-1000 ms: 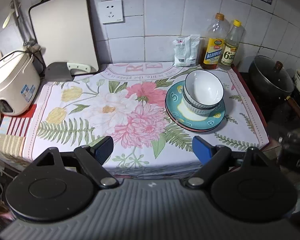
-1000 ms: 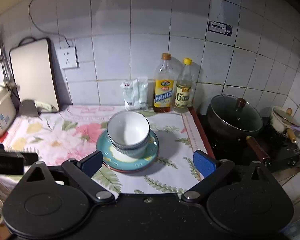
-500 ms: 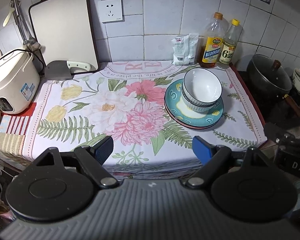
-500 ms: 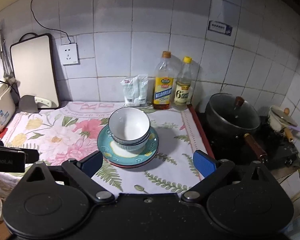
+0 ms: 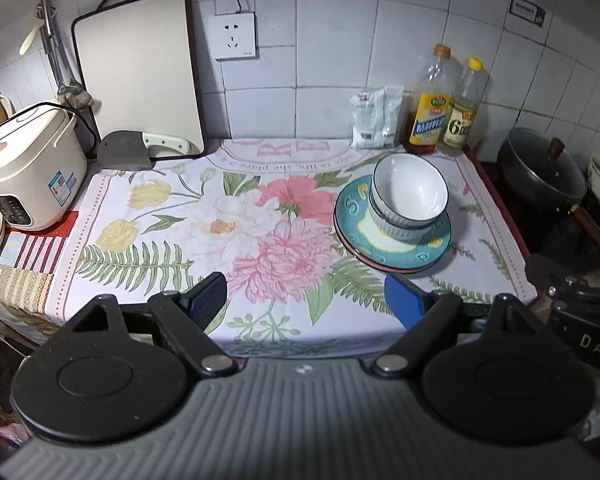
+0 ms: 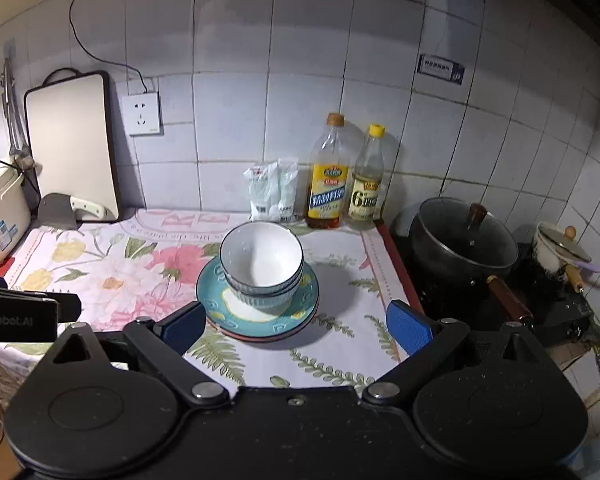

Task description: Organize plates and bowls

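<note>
Bowls (image 6: 261,266) nested on stacked plates (image 6: 220,304), just in front of oil bottle (image 6: 328,176). Left gripper (image 5: 306,300) and right gripper (image 6: 296,326) both spread, empty, short of stack. Looks finished or pre-grasp; next needs a rim approach.

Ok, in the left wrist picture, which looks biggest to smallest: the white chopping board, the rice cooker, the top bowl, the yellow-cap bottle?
1. Chopping board.
2. Rice cooker.
3. Top bowl.
4. Yellow-cap bottle.
The bowl and the bottle look close in size; the bottle stands farther back, so that order is unsure.
</note>
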### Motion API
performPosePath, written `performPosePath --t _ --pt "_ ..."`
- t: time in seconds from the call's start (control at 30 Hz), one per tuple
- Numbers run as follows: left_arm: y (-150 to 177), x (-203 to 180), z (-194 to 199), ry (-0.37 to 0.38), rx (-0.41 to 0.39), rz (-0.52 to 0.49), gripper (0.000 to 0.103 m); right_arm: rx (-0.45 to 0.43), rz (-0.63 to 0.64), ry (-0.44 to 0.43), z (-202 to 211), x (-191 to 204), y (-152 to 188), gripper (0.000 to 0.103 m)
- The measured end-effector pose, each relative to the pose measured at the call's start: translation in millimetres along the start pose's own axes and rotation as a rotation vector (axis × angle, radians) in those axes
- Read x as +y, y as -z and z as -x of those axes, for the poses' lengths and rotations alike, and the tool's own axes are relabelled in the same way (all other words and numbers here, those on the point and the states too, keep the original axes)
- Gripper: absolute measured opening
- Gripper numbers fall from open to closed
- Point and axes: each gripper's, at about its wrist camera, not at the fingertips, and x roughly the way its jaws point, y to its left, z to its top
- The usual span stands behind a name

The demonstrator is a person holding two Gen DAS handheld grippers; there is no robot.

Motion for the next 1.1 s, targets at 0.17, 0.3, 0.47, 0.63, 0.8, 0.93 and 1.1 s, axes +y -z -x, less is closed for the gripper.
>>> performPosePath --t 0.17,0.3,0.47,0.63,0.8,0.93,1.1 --pt "6 3 0 -0.015 -0.012 0.021 0.086 -0.018 0.013 0.012 1 0 3 0.099" --pt "10 6 0 -0.026 -0.010 0.019 0.086 -0.028 0.023 0.035 1 1 4 0.099" --pt "13 8 2 -0.035 -0.010 0.019 0.086 -0.006 0.015 0.030 0 0 5 0.099" --pt "12 8 3 -0.019 0.002 0.008 0.086 0.019 0.007 0.013 -1 2 6 0.099" --pt "14 8 4 -0.022 0.003 0.011 0.086 0.035 0.011 0.005 -2 6 10 0.099" --pt "14 8 5 -0.024 -0.001 0.005 0.086 0.035 0.013 0.002 -2 7 9 0.099" --pt "14 8 5 -0.027 -0.003 -0.008 0.086 0.034 0.014 0.003 -1 7 9 0.099"
